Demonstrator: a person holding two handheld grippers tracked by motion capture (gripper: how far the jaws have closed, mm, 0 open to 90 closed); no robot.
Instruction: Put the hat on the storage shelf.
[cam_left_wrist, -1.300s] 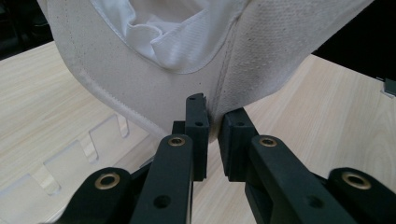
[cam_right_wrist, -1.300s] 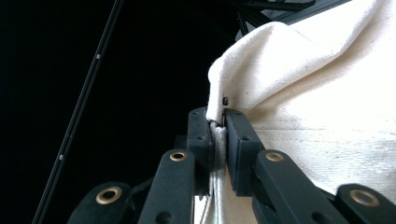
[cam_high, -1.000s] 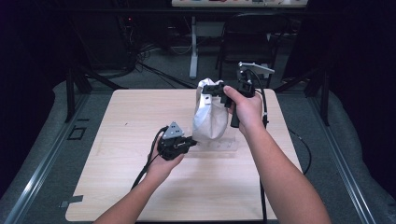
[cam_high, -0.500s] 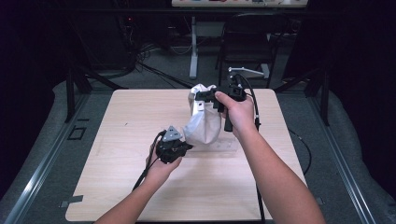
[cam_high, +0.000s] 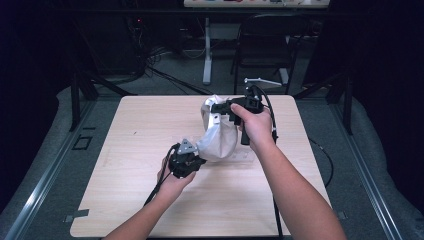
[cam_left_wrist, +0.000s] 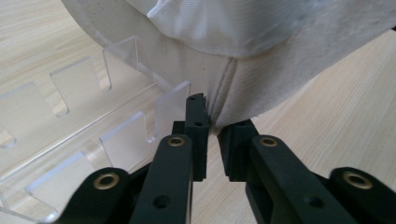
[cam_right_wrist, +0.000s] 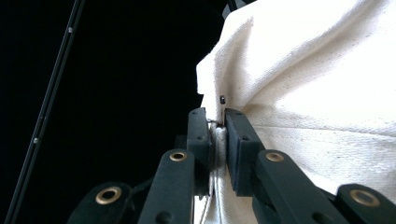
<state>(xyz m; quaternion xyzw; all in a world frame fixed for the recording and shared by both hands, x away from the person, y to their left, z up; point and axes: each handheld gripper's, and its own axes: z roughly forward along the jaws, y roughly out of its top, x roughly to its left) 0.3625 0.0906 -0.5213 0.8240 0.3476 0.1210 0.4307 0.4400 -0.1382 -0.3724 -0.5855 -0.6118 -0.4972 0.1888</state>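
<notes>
Right hand-held gripper (cam_right_wrist: 217, 116) pinches the white cloth (cam_right_wrist: 327, 93) above the table (cam_high: 150, 130).

I count one white cloth bag (cam_high: 218, 139) on my table (cam_high: 125, 150), and one clear acrylic rack (cam_left_wrist: 84, 116) lying just beside the bag, touching its lower edge. I have two grippers on the bag: my left gripper (cam_high: 186, 161) at its near end, my right gripper (cam_high: 235, 107) at its far, raised end. One chair (cam_high: 270, 45) stands beyond the table.
</notes>
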